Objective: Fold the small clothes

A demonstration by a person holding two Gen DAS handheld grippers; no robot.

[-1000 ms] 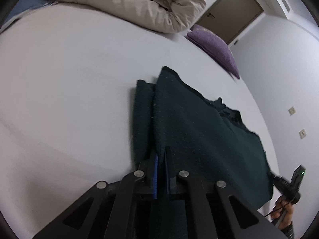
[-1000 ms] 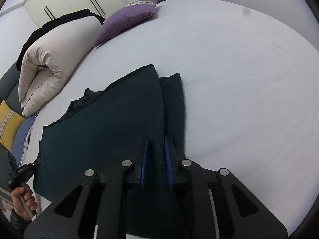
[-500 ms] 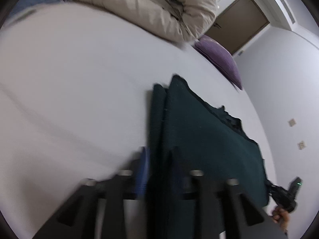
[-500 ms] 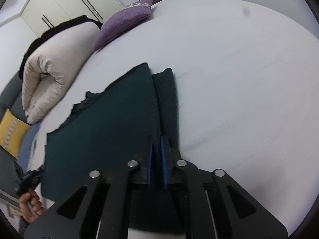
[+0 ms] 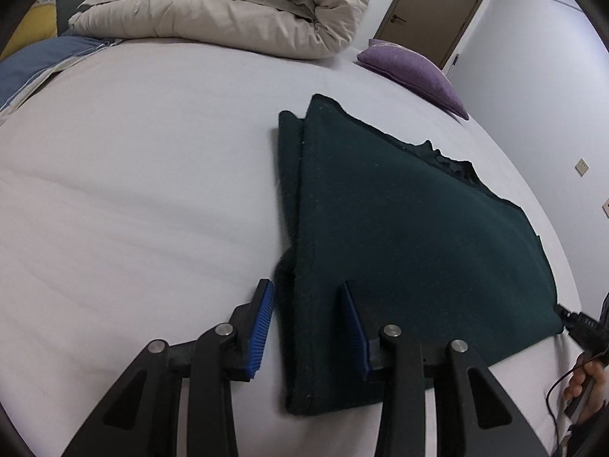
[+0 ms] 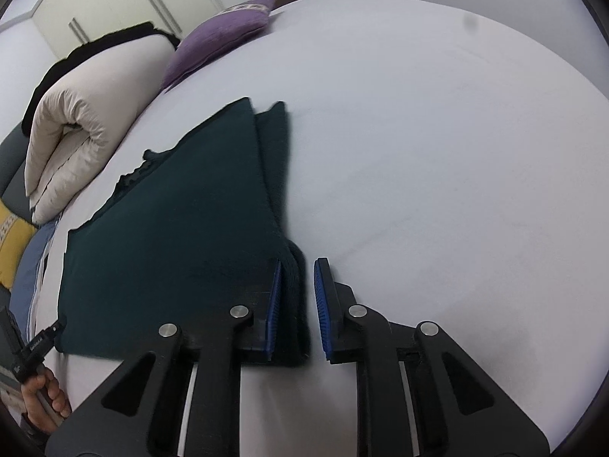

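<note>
With both grippers spread, step: a fold of the dark green garment (image 5: 399, 236) looks just laid, I judge release done.
Garment place: flat on the white bed sheet (image 5: 133, 190), mid-bed, well apart from the head edge where the beige duvet (image 5: 228, 7) and purple pillow (image 5: 415, 72) sit.
Left gripper (image 5: 310, 327): jaws apart, straddling the garment's doubled left edge, nothing clamped.
Right gripper (image 6: 297, 304): jaws apart, narrower gap, the thick folded right edge between the pads; touching or not, I cannot tell.
Layers: a narrow strip shows beside the top panel on each side.
Next move, my guess: I pinch the near corners and carry them toward the far ragged edge, keeping layers aligned.
</note>
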